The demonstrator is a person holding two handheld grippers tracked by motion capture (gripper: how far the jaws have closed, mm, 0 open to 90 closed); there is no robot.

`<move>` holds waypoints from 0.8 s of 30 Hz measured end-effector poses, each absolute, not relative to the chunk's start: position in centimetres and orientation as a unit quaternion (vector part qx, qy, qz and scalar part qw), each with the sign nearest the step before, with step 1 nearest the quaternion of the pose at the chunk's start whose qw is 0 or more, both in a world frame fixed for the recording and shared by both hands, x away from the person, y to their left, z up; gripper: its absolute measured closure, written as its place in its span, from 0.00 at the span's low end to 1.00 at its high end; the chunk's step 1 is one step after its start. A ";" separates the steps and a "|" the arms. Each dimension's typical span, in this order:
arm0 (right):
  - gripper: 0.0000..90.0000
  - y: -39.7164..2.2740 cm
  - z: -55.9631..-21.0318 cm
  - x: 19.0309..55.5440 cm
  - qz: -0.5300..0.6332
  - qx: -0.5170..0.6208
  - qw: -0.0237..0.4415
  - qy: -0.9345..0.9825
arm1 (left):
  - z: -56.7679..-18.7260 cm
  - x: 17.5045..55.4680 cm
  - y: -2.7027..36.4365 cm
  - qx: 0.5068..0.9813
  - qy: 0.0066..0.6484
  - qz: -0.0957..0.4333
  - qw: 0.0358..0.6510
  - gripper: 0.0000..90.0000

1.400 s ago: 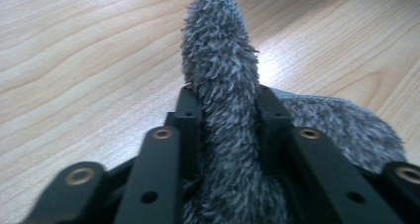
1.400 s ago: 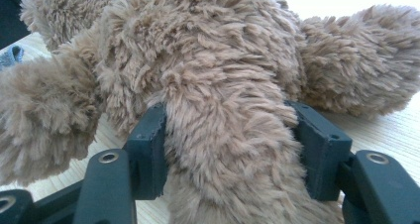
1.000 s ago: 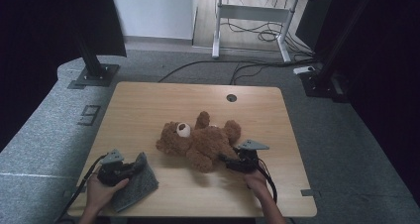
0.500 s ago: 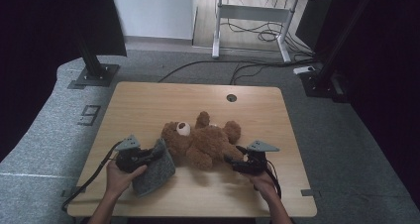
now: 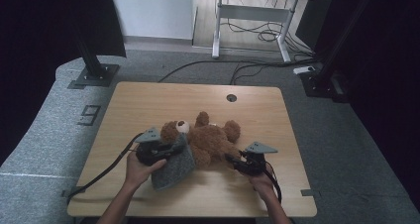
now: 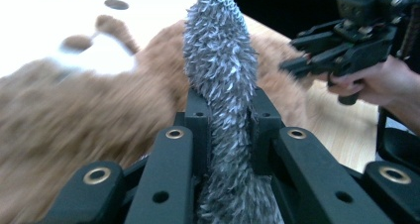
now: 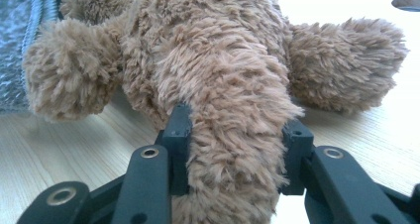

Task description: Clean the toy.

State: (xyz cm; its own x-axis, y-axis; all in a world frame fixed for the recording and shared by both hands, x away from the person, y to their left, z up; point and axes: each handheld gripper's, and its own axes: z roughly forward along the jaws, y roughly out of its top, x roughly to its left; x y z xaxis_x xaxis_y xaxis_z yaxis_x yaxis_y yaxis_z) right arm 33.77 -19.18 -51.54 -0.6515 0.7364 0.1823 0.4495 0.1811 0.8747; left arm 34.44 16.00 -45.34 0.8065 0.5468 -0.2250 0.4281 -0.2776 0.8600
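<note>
**Both tools clamped, bear in the middle**

The bear (image 5: 208, 140) lies mid-worktop (image 5: 148, 100). Left tool (image 5: 171, 147) sits at the bear's head, jaws squeezed tight on a grey cloth (image 6: 220, 85) draped against it. Right tool (image 5: 233, 160), at the bear's other end, has just been closing and now pinches a furry leg (image 7: 233, 149).

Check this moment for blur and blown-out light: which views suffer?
Left gripper view: teddy bear smeared by motion, table washed out white, grey cloth sharp. Right gripper view: bear's fur crisp, far table glaring. High view: evenly lit table, surroundings dark.
</note>
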 end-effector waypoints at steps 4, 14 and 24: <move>0.65 -19.2 -51.6 33.9 0.508 0.395 0.138 0.753 | -44.6 35.8 13.9 0.801 0.295 0.043 0.520 0.84; 0.65 -18.8 -51.8 34.1 0.511 0.398 0.135 0.750 | -44.6 37.0 7.9 0.816 0.272 0.013 0.510 0.84; 0.69 -18.4 -51.7 33.8 0.504 0.390 0.150 0.756 | -47.0 37.1 2.8 0.850 0.271 0.030 0.451 0.84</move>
